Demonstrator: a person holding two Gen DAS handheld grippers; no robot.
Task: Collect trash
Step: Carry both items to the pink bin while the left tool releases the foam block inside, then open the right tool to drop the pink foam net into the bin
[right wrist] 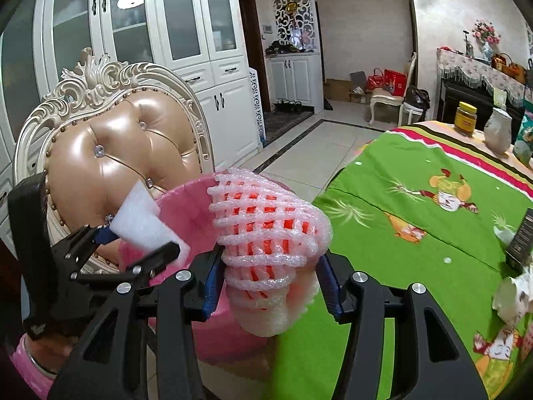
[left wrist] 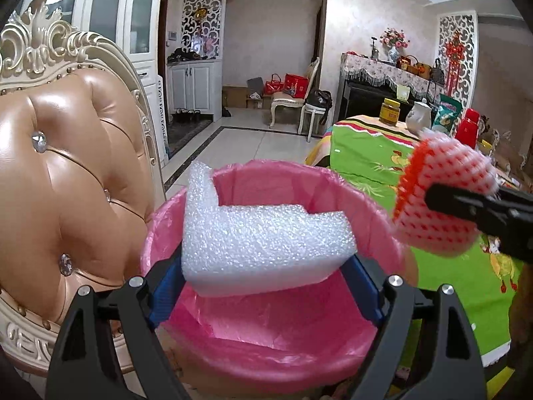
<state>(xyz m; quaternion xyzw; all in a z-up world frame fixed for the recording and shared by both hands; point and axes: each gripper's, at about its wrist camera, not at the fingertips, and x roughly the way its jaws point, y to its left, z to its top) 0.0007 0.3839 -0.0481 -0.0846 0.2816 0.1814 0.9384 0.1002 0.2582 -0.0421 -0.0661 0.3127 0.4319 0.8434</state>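
Trash in hand: white foam block (left wrist: 266,243) clamped in left gripper (left wrist: 266,286) jaws over pink-lined bin (left wrist: 333,350), foam fruit net (right wrist: 266,233) pinched in right gripper (right wrist: 266,283) at bin rim beside bench (right wrist: 416,233) edge—light net may miss.

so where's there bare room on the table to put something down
The green cloth is bare from its near-left edge beside the pink bin across its middle. It is crowded along the far edge, around the jar and jug, and at the right, where crumpled paper lies.
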